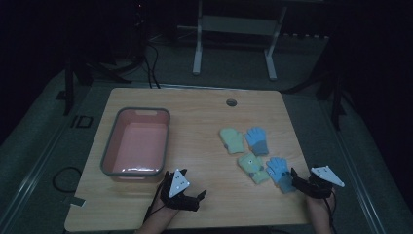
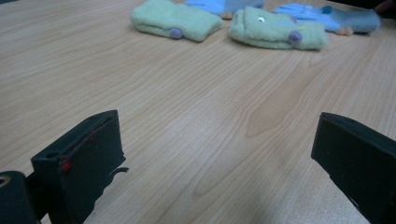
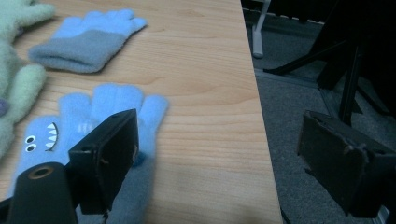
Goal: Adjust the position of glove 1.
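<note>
Four small gloves lie on the right half of the wooden table: a green mitten, a blue glove, a second green mitten and a blue glove with a monster face. My left gripper is at the front edge, open, with bare wood between its jaws; both green mittens lie well ahead of it. My right gripper is open at the face glove's cuff end. One of its jaws hangs over that glove and the other is past the table's edge.
A pink basin with a grey rim stands empty on the left half of the table. A round cable hole sits near the far edge. Beyond the table is grey floor with a white frame's legs and cables.
</note>
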`<state>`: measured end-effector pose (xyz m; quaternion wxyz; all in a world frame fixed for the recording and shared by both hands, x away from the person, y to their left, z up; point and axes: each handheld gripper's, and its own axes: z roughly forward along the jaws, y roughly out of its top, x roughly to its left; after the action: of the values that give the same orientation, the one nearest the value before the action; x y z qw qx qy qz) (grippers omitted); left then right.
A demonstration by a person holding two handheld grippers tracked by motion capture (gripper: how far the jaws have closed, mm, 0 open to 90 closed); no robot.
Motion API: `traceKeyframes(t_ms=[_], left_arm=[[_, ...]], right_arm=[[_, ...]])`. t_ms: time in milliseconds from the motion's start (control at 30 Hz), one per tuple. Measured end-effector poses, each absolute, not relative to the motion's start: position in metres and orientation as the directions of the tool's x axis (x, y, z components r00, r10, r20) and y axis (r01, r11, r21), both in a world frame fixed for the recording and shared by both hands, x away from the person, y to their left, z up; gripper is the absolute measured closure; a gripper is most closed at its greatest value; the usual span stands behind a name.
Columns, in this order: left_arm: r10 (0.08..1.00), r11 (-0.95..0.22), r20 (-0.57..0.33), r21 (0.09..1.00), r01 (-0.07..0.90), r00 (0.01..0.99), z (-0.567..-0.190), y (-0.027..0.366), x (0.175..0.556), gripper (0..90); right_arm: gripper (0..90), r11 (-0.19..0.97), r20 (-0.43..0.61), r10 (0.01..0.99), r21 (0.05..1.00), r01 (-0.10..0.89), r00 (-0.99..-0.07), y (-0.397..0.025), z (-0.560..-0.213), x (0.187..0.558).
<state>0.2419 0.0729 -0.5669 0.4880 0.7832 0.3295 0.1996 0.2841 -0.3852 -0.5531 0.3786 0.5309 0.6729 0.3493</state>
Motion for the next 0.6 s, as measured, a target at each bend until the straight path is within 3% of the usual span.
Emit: traceKeyframes(t_ms=[200,600], left_arm=[[0.712,-0.305,-0.010,0.896,0.322,0.702,-0.567,0.073,0.242,2.4],[0.714,-0.298,-0.019,0.896,0.329,0.699,-0.567,0.074,0.242,2.4]], right_arm=[[12.5,0.175,-0.124,0.983,0.866,0.468,-0.137,-0.386,-0.551,0.285],[13.6,0.215,-0.098,0.970,0.767,0.604,-0.221,-0.384,-0.529,0.288]])
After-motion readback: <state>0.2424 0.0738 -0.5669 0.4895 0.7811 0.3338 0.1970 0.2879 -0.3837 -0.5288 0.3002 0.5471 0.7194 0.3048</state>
